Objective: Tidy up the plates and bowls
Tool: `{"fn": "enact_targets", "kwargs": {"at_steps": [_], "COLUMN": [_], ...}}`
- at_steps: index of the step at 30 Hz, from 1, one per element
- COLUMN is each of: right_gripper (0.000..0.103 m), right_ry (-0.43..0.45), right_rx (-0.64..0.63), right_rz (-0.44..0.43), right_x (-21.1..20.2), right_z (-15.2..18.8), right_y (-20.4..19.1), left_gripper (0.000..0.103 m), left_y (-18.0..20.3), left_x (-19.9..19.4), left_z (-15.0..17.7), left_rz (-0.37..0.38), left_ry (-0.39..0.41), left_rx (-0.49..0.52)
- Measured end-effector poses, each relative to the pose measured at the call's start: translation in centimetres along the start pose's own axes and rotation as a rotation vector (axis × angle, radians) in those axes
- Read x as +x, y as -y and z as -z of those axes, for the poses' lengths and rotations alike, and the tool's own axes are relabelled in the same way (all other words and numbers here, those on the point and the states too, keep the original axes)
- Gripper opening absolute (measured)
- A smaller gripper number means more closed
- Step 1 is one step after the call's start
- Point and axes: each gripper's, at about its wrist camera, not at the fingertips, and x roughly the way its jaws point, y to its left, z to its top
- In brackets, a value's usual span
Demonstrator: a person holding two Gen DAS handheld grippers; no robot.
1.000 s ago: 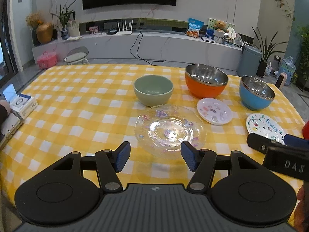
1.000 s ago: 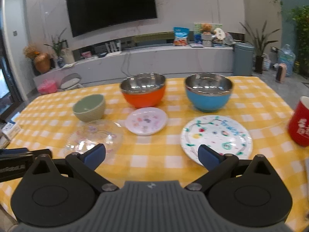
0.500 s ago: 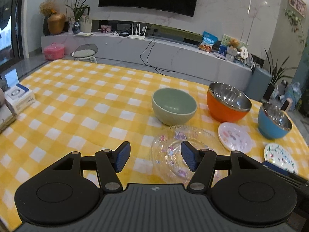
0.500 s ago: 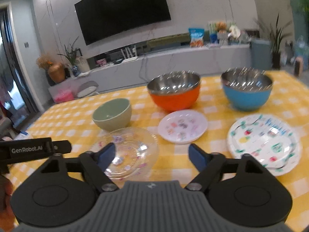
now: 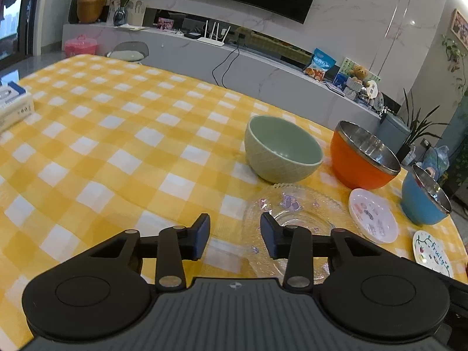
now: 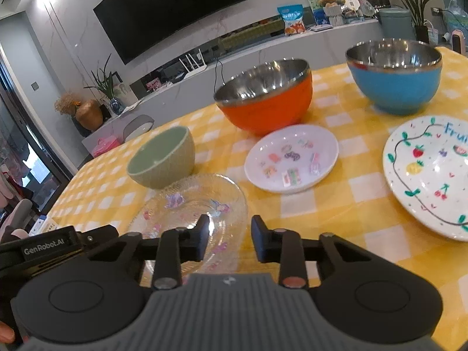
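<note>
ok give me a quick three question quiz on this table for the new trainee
1. True or false: the green bowl sits stacked inside the orange bowl.
2. Which dish lies nearest both grippers? A) glass plate B) fruit plate C) blue bowl
3. Fill in: the small white plate lies just in front of the ____ bowl.

Key: 1 false, they stand apart; 2 A; 3 orange.

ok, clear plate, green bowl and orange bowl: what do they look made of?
Clear plate: glass or clear plastic, the checked cloth shows through; ribbed rim, printed figures.
Green bowl: probably glazed ceramic, thick opaque wall, soft sheen.
Orange bowl: polished steel inside, mirror-like reflections; the smooth orange outer shell could be plastic or a coating.
</note>
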Motion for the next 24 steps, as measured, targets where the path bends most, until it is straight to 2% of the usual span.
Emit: {"fn": "enact_targets", "kwargs": {"at_steps": [4, 9, 10, 12, 14, 18, 24], "right_gripper": [0.028, 0.028, 0.027, 0.019, 0.015, 0.009, 0.008], "right_ry": [0.004, 0.013, 0.014, 0.010, 0.010, 0.008, -0.009], "right_rx": [0.020, 0.005, 0.000, -0.004, 0.005, 0.024, 0.061], "right_rz": [0.002, -0.014, -0.017, -0.025, -0.026, -0.024, -0.046], "right_x": [0.5, 0.8, 0.8, 1.0, 1.1, 1.1, 1.0], "right_z": [0.0, 0.1, 0.1, 0.1, 0.2, 0.1, 0.1], "right_y": [0.8, 0.8, 0.7, 0.7, 0.9, 1.3, 1.5], "left_gripper": [0.043, 0.035, 0.031, 0.025, 0.013, 0.011, 0.008], "left_y": [-0.3, -0.6, -0.6, -0.7, -0.7, -0.1, -0.2], "left_x": [0.5, 1.4, 1.5, 1.5, 1.5, 1.4, 0.5], "left_z": [0.3, 0.4, 0.4, 0.3, 0.2, 0.3, 0.1], "left_rz": [0.032, 0.047, 0.052, 0.065, 0.089, 0.076, 0.058], "left_ry": [0.006, -0.030, -0.034, -0.042, -0.057, -0.056, -0.055], "left_rx": [-0.006, -0.018, -0.019, -0.023, -0.024, 0.001, 0.017]}}
